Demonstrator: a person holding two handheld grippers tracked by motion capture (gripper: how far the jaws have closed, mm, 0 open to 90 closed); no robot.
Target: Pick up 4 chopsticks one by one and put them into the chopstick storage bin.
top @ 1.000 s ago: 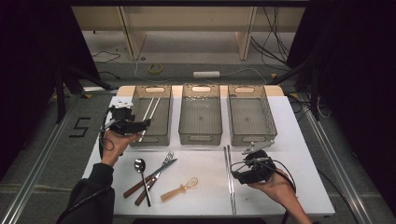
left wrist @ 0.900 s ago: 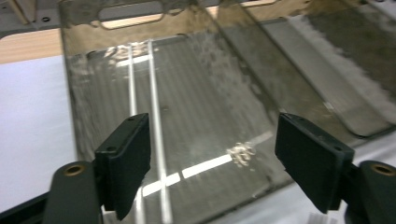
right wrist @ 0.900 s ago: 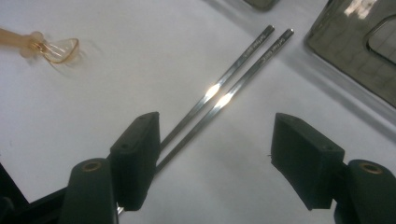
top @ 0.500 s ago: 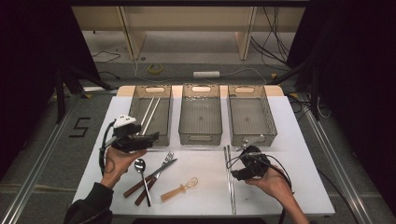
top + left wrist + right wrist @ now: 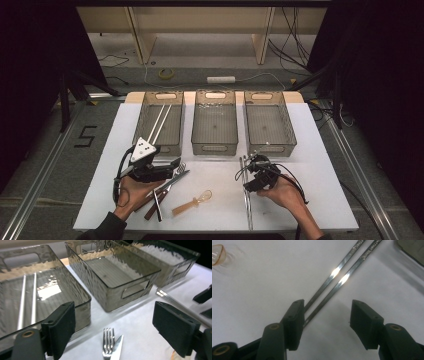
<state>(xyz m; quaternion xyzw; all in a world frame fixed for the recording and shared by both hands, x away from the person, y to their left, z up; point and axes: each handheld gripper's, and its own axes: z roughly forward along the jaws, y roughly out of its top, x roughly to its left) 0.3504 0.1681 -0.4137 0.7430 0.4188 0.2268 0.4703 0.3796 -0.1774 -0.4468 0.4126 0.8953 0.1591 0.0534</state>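
Two steel chopsticks (image 5: 247,210) lie side by side on the white table, right of centre. My right gripper (image 5: 249,176) is down over their far part. In the right gripper view the chopsticks (image 5: 342,277) run between the jaws of the right gripper (image 5: 327,305), close against the left pad. The jaws have just been closing; a gap remains and the pads do not press. My left gripper (image 5: 176,166) hovers over a fork (image 5: 181,169). Its jaws have just been opening and the left gripper (image 5: 115,315) stands wide, with the fork (image 5: 108,342) and a knife tip (image 5: 117,345) below, untouched.
Three clear bins stand in a row at the back: the left bin (image 5: 145,115) holds two metal chopsticks (image 5: 27,300), with the middle bin (image 5: 215,148) and right bin (image 5: 270,146) beside it. An amber plastic spoon (image 5: 192,202) lies at the front centre, with dark-handled cutlery (image 5: 157,200) by my left hand.
My left gripper came away from the left bin, toward the person and right, over the fork, and its jaws widened. My right gripper shifted slightly left onto the chopsticks and its jaws narrowed.
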